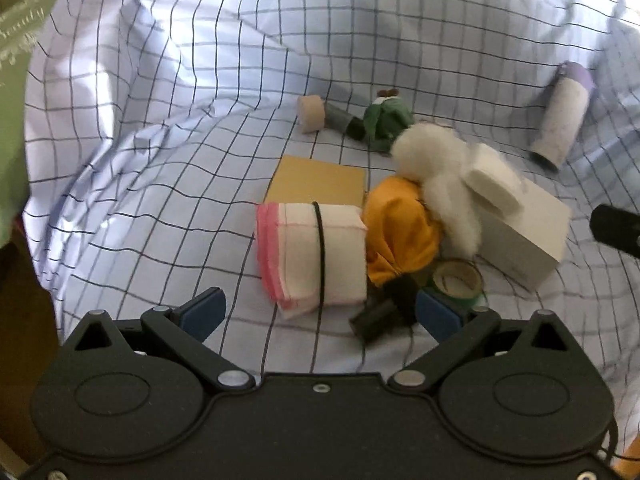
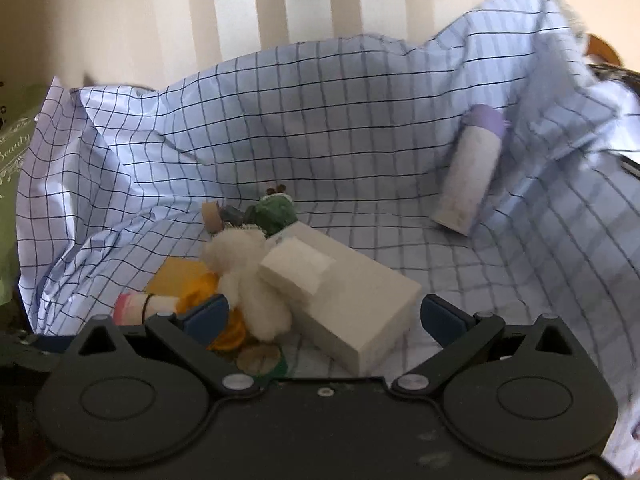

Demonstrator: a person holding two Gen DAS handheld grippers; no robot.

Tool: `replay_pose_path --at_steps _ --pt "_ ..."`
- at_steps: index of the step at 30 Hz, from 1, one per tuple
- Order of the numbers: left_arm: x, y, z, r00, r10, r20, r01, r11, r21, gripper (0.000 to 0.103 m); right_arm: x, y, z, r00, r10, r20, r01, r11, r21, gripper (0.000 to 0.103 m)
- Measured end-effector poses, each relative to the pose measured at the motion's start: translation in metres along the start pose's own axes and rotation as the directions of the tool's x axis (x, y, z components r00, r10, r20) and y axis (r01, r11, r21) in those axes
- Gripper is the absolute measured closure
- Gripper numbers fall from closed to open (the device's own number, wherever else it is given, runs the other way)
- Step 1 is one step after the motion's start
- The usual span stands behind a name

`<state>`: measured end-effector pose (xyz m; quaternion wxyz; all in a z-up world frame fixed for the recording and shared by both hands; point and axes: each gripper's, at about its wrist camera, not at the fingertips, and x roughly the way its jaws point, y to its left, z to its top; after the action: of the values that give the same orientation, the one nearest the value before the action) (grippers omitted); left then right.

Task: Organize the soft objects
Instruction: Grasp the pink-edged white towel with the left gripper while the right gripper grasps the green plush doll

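Hovering low, the left claw [image 1: 320, 312] is spread and empty, its blue pads flanking the banded stack of white, pink-edged cloths [image 1: 314, 258] on the blue checked sheet [image 1: 160, 160], seemingly lined up to take it. Touching the stack's right side is a crumpled orange cloth [image 1: 400, 232], with white fluffy stuffing [image 1: 436, 168] beyond. From the right wrist, the right claw [image 2: 324, 320] also gapes empty, framing a white rectangular box [image 2: 360, 304] right of that stack [image 2: 144, 306]. Green packaging [image 2: 12, 152] reads "Beauty".

Right claw [image 2: 324, 316] open; white box [image 2: 360, 300] between fingers
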<state>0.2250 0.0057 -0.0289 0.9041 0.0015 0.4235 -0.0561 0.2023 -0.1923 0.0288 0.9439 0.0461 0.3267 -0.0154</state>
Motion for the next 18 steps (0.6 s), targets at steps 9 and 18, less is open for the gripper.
replay_pose_path --at_steps 9,18 --pt "0.029 0.004 0.015 0.998 -0.047 -0.028 0.047 0.998 -0.031 0.014 0.068 0.02 0.047 0.998 0.038 -0.04 -0.04 0.998 -0.057 0.001" --pt "0.048 0.017 0.022 0.997 -0.07 -0.04 0.068 0.997 -0.043 0.036 0.143 0.04 0.086 0.996 0.04 -0.081 -0.05 0.991 -0.123 0.001"
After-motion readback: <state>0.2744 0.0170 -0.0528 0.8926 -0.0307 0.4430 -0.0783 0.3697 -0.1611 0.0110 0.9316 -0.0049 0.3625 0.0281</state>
